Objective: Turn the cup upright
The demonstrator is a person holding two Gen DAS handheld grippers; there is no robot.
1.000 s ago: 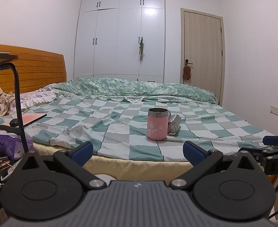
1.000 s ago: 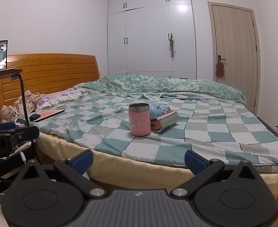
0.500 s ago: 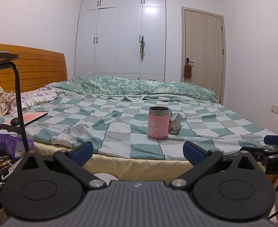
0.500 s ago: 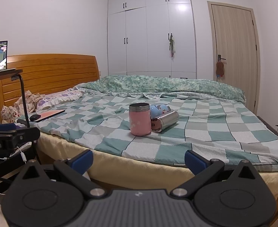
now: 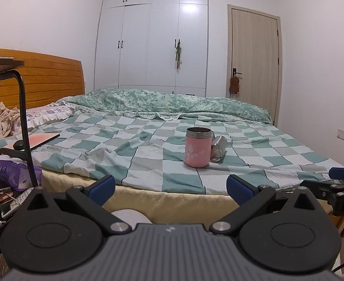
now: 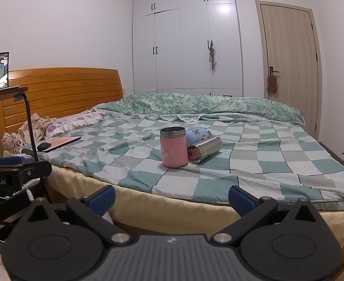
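Observation:
A pink cup (image 5: 197,149) with a steel rim stands upright on the checked bedspread (image 5: 148,149). It also shows in the right wrist view (image 6: 173,148). A silver steel cup (image 6: 204,149) lies on its side right of it, also seen in the left wrist view (image 5: 218,147). A blue cup (image 6: 197,134) lies on its side behind them. My left gripper (image 5: 170,188) is open and empty, short of the bed edge. My right gripper (image 6: 171,197) is open and empty, also short of the bed.
A black lamp arm (image 5: 23,121) and a side table with a laptop stand at the left. A pink notebook (image 5: 42,138) and mouse lie on the bed's left. A white wardrobe (image 5: 153,39) and a door (image 5: 254,65) are behind.
Both grippers have drawn back a little from the bed; the cups look slightly smaller. The cups have not moved.

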